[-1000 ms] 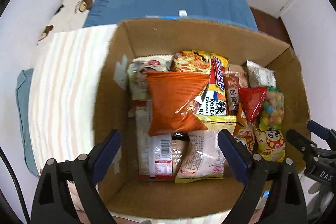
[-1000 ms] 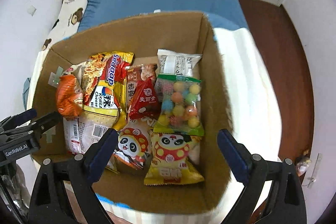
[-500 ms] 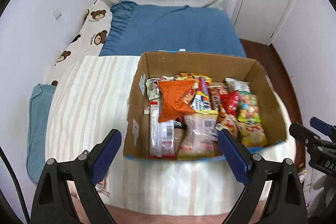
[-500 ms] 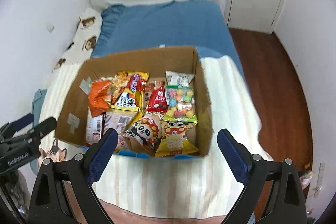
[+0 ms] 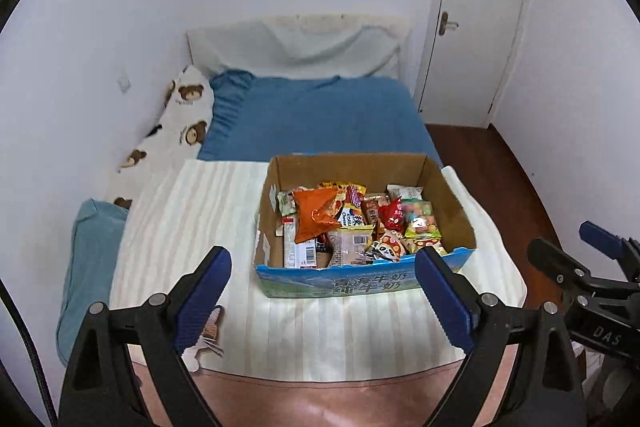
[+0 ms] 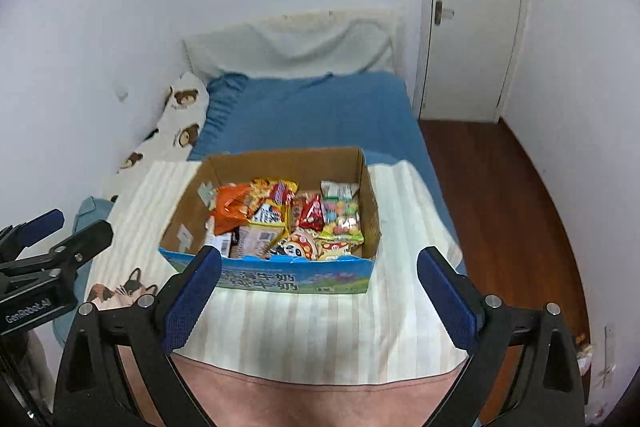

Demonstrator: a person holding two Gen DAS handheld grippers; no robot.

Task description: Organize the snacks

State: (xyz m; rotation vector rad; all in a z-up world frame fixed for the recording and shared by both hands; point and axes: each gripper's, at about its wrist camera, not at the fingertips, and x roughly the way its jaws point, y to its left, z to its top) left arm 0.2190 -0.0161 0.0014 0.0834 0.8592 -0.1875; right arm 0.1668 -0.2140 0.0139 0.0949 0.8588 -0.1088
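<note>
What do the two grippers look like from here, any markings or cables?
Both are alike: the left gripper and right gripper have black angular frames with silver screw heads and long blue ribbed pads. White lettering on the left one's body reads "GenRobot.AI"; the right one's shows "DAS". A thin black cable runs past the left gripper. No hands or sleeves show.
</note>
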